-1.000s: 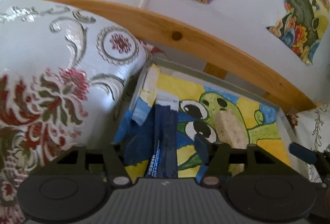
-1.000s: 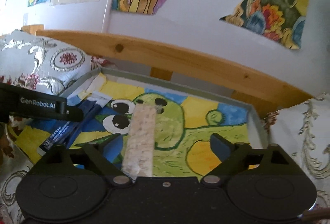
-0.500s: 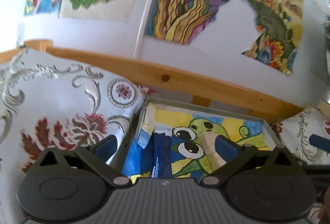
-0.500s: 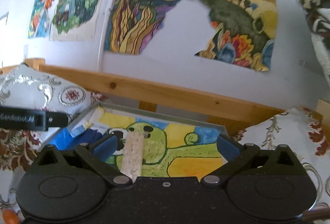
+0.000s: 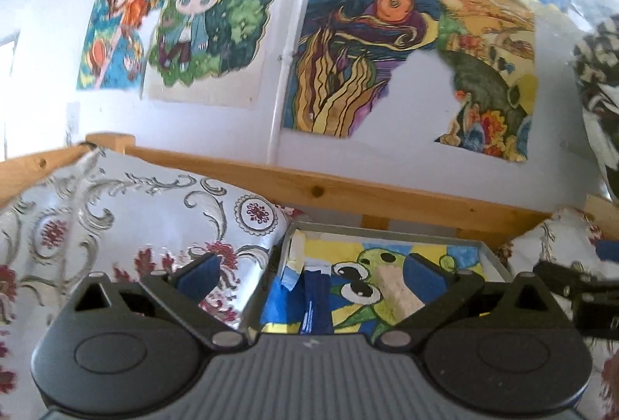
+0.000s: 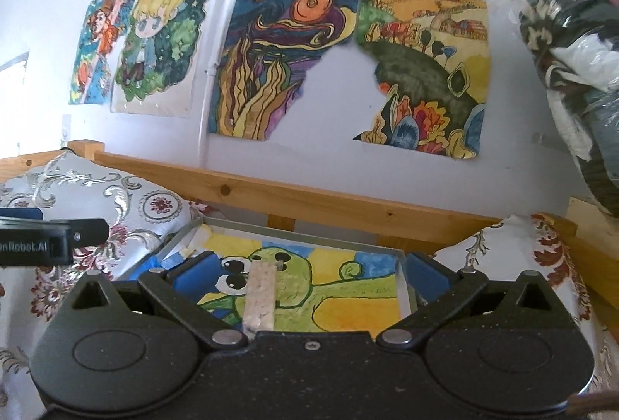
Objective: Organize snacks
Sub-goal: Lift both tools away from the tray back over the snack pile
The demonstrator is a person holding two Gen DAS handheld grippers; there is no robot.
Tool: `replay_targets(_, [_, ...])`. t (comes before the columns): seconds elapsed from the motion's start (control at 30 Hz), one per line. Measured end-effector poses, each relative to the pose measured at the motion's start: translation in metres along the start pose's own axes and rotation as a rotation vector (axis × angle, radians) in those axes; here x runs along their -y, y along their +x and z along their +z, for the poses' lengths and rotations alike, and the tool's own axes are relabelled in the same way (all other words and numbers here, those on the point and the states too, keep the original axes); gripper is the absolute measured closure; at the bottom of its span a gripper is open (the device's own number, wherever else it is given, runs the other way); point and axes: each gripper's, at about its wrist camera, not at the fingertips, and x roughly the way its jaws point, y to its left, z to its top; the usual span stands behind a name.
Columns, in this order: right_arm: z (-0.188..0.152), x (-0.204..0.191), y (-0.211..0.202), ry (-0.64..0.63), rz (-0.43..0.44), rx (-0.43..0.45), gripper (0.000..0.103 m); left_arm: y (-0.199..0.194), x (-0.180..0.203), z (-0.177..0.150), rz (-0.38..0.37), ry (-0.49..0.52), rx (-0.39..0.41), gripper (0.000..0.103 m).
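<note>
A grey tray [image 5: 371,229] [image 6: 294,229] lined with a green cartoon drawing sits between two cushions. In it lie a dark blue snack packet [image 5: 315,300] on the left and a pale crumbly snack bar [image 5: 392,290] [image 6: 262,290] near the middle. My left gripper [image 5: 311,275] is open and empty, raised above the tray's near left side. My right gripper [image 6: 309,275] is open and empty too, held over the tray's near edge with the pale bar below its span. The left gripper's body [image 6: 50,238] shows at the left of the right wrist view.
Patterned silver-and-red cushions [image 5: 116,226] [image 6: 541,250] flank the tray. A wooden rail [image 5: 348,193] runs behind it, below a white wall with colourful drawings [image 6: 278,52]. A bag of checked fabric [image 6: 572,33] hangs at the upper right.
Both grippers have opened wide and pulled up and back from the tray. The blue packet and the pale bar stay lying in the tray.
</note>
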Motion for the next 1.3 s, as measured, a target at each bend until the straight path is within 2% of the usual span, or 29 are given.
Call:
replay_targets(0.17, [-0.013,-0.002,-0.035,0.013,0.003,0.010,0.001,-0.034,0.004,-0.012,0.013,0.056,-0.009,0.000])
replay_targets(0.5, [-0.046,-0.007,-0.103,0.010,0.003,0.016,0.001,-0.090,-0.004,-0.042,0.003,0.084,-0.107,0.000])
replay_targets(0.8, [-0.076,-0.015,-0.145,0.019,0.006,-0.010,0.001,-0.124,-0.010,-0.070,-0.014,0.141,-0.185,0.000])
replay_targets(1.3, [-0.124,-0.030,-0.156,0.030,0.053,-0.231,0.001,-0.135,-0.012,-0.120,-0.027,0.157,-0.364,0.000])
